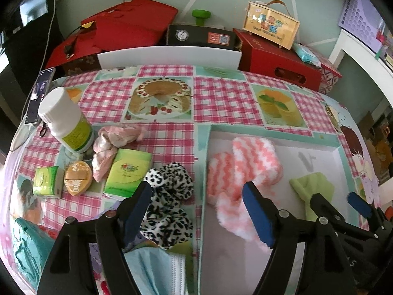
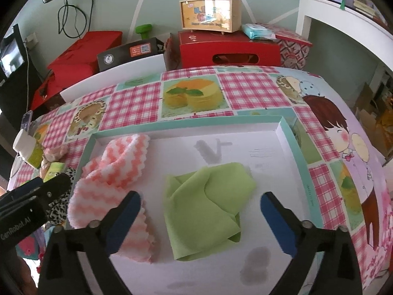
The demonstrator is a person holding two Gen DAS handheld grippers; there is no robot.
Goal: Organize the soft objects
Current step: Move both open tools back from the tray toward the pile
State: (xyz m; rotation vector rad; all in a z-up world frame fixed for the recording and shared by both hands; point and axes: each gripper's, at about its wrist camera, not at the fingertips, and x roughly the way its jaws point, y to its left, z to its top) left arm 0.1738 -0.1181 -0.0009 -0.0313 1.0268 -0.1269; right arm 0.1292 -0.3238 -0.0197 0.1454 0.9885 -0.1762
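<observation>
My right gripper [image 2: 200, 210] fingers are spread above the green cloth [image 2: 208, 209] in the tray [image 2: 186, 124]; my left gripper [image 1: 196, 209] fingers are spread too, holding nothing. Next, the leopard-print plush [image 1: 169, 201] on the worktop: I'd pinch its middle, lifting clear of the tray's wall.

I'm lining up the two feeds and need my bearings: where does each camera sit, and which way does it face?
Left wrist: on the left tongs, looking forward and down over the tray's left edge; its open fingers straddle a leopard-print cloth, with the right tongs showing at right.
Right wrist: on the right tongs, open above the green cloth in the tray; the left tongs' body shows at left.
Shared: tray, green cloth, pink-and-white cloth, red boxes behind.
</observation>
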